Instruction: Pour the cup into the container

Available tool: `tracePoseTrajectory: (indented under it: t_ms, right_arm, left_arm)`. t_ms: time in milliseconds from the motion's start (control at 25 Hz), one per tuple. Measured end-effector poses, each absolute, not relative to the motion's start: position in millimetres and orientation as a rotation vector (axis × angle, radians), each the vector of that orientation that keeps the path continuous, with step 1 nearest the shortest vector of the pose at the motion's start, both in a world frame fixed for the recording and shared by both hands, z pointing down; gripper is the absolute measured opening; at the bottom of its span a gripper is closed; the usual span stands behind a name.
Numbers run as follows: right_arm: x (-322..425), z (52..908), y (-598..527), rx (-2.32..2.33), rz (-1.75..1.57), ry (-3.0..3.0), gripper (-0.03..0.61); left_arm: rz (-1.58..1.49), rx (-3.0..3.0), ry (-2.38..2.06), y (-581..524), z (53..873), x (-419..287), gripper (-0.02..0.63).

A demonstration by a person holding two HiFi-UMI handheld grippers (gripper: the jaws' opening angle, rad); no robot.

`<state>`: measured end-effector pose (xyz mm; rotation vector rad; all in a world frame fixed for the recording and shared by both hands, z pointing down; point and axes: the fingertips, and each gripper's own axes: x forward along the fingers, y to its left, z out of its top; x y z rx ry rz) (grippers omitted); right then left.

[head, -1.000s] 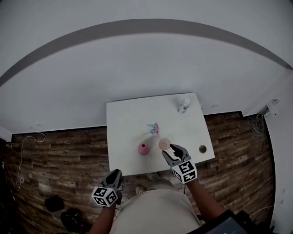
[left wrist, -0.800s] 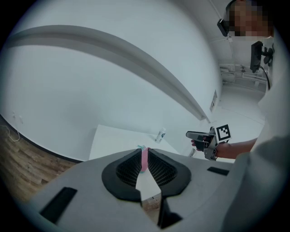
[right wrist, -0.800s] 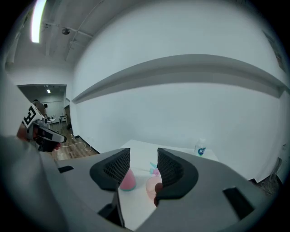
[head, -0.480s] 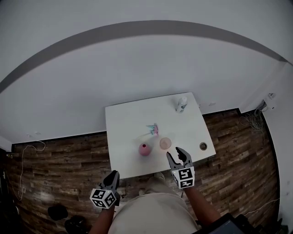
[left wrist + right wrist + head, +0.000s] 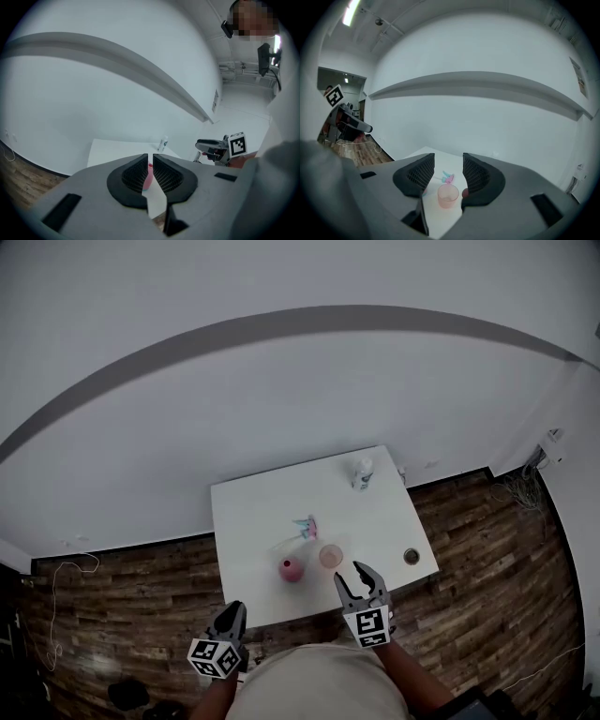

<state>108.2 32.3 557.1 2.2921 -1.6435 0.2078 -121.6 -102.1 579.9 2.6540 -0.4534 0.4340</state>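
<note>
Translucent pink plastic cup [image 5: 330, 556] stands upright on the white table [image 5: 253, 512], straight ahead of the right gripper [image 5: 354, 576], whose 2 jaws stand apart, empty, not yet reaching it. The left gripper [image 5: 232, 615], closed to a slit on nothing, is farther off, short of the table.

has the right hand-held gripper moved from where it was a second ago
Yes. The right hand-held gripper has drawn back from the cup, which it was right beside, toward the white table's near edge.
</note>
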Motion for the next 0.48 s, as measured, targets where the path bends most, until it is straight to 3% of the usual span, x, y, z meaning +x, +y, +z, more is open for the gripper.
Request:
tracePoseTrajectory:
  t_ms: [480]
  right_arm:
    - [121,549,68,2.292,0.229,-1.638,0.193]
  left_arm:
    - [0.424,2.645,-0.424,-76,573,-106,0.037]
